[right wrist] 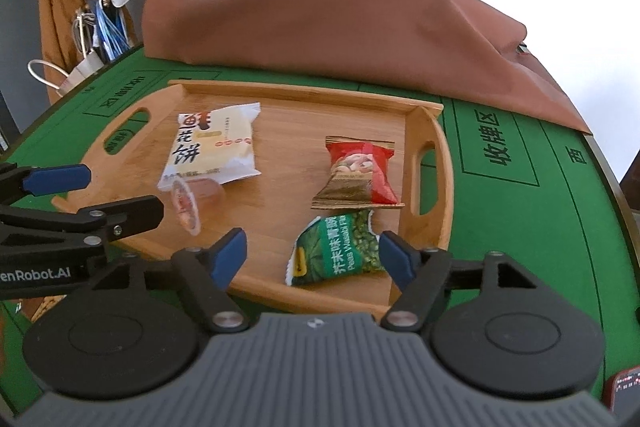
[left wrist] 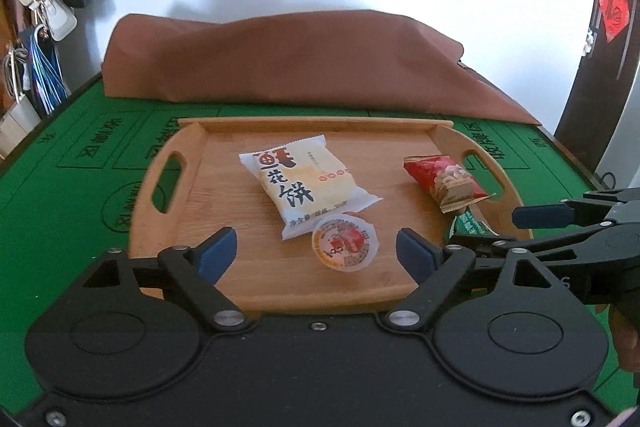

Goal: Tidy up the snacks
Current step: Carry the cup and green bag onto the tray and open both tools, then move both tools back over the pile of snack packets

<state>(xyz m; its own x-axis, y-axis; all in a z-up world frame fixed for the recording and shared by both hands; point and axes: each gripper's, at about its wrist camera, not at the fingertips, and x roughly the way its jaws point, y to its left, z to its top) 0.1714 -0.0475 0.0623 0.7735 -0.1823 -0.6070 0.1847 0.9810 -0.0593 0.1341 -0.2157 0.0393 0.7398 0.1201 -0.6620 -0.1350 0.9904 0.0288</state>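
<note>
While both grippers tilt down over the wooden tray (left wrist: pixel 160 211), the left gripper (left wrist: pixel 316 255) gapes wide around the jelly cup (left wrist: pixel 344 241) — the right gripper (right wrist: pixel 312 259) likewise spread, the green pea packet (right wrist: pixel 340 251) between its fingers, untouched.

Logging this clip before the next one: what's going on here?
A person holds two grippers over a wooden tray on a green table. Four snacks lie on it: white pastry pack, jelly cup, red nut packet, green wasabi-pea packet. Left gripper and right gripper are open, holding nothing.
</note>
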